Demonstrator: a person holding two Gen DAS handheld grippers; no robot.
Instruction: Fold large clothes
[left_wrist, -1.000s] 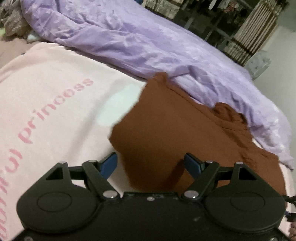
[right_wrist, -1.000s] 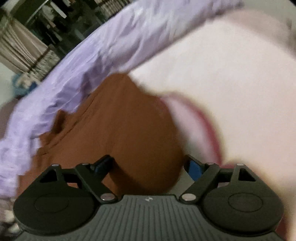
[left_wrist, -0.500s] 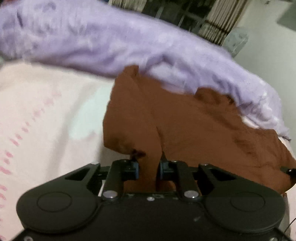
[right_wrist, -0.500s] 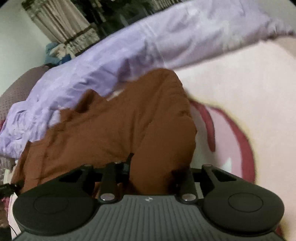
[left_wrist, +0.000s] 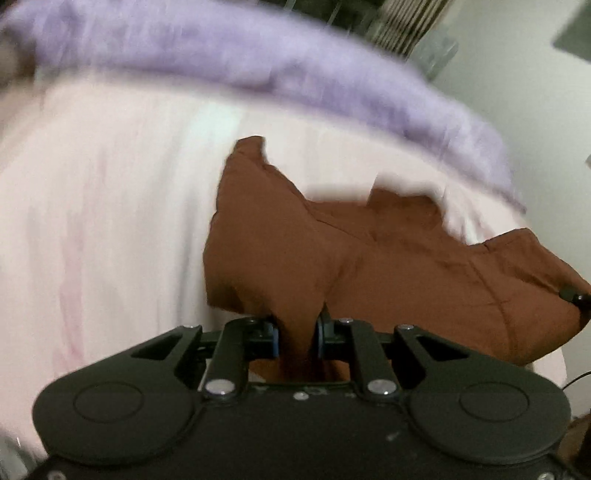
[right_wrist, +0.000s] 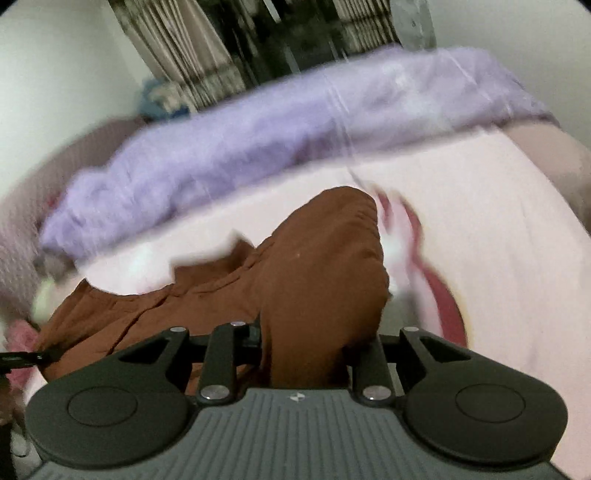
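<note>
Grippers, left gripper (left_wrist: 295, 338) and right gripper (right_wrist: 303, 349), are each pinching brown garment (left_wrist: 388, 266) bunched at lower centre, probably for folding.

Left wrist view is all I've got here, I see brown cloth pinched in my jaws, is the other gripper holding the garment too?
Observer: Yes. The right gripper has its jaws closed on a thick bunch of the brown garment.
Operator: What lies just past its grip?
Observer: A dark red curved print on the pink blanket, right beside the cloth.
Operator: Anything at the far end of the bed on that side?
Observer: Beyond the purple duvet there is a blue bundle at the foot of striped curtains, too blurred to identify.
</note>
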